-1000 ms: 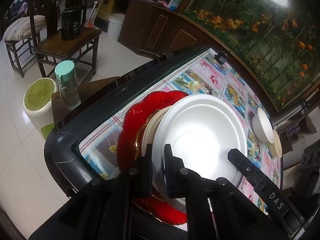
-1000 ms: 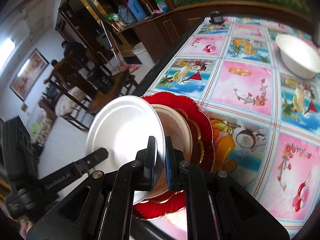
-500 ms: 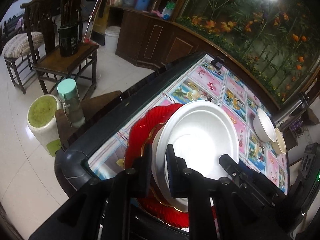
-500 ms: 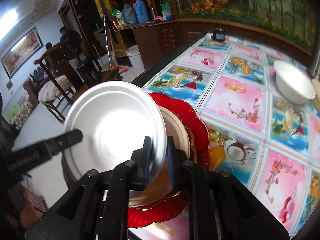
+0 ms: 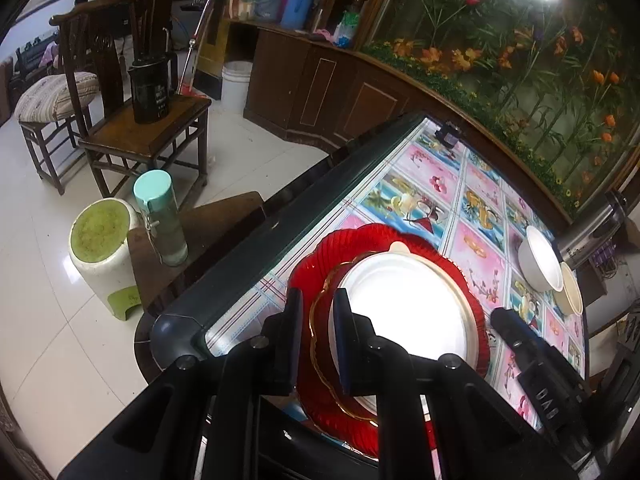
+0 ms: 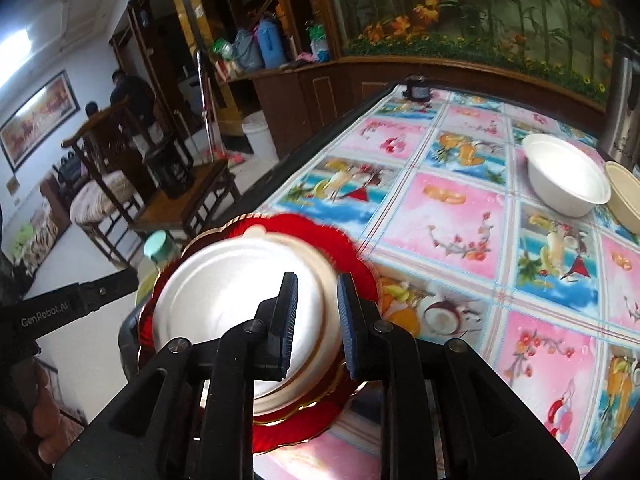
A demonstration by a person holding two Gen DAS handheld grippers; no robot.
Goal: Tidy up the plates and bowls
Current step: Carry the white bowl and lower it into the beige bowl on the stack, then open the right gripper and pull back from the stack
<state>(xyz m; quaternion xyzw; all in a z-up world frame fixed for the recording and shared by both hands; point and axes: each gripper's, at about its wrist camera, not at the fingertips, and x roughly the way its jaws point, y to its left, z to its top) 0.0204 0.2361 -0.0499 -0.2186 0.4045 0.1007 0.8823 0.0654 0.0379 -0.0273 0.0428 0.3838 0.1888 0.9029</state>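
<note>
A white plate [image 5: 404, 304] lies flat on top of a stack: a cream plate, a gold-rimmed plate and a big red scalloped plate [image 5: 312, 276] at the table's near corner. The stack also shows in the right wrist view, with the white plate [image 6: 224, 292] on the red plate [image 6: 352, 256]. My left gripper [image 5: 316, 340] is open, its jaws apart above the stack's left rim. My right gripper [image 6: 316, 320] is open above the stack's right side. A white bowl [image 6: 564, 176] and a cream bowl [image 6: 624, 196] stand at the far right.
The table [image 6: 460, 208] has a fruit-print cloth and a dark edge [image 5: 240, 248]. Beside it stand a low stool with a mint-lidded bottle [image 5: 160, 216], a green-topped stool [image 5: 104, 248] and wooden chairs [image 5: 144, 136]. A metal flask [image 5: 592, 228] stands near the bowls.
Both grippers held the white plate by its rims, tilted above the stack. The plate now lies flat on the stack and both grippers have opened and let go.
</note>
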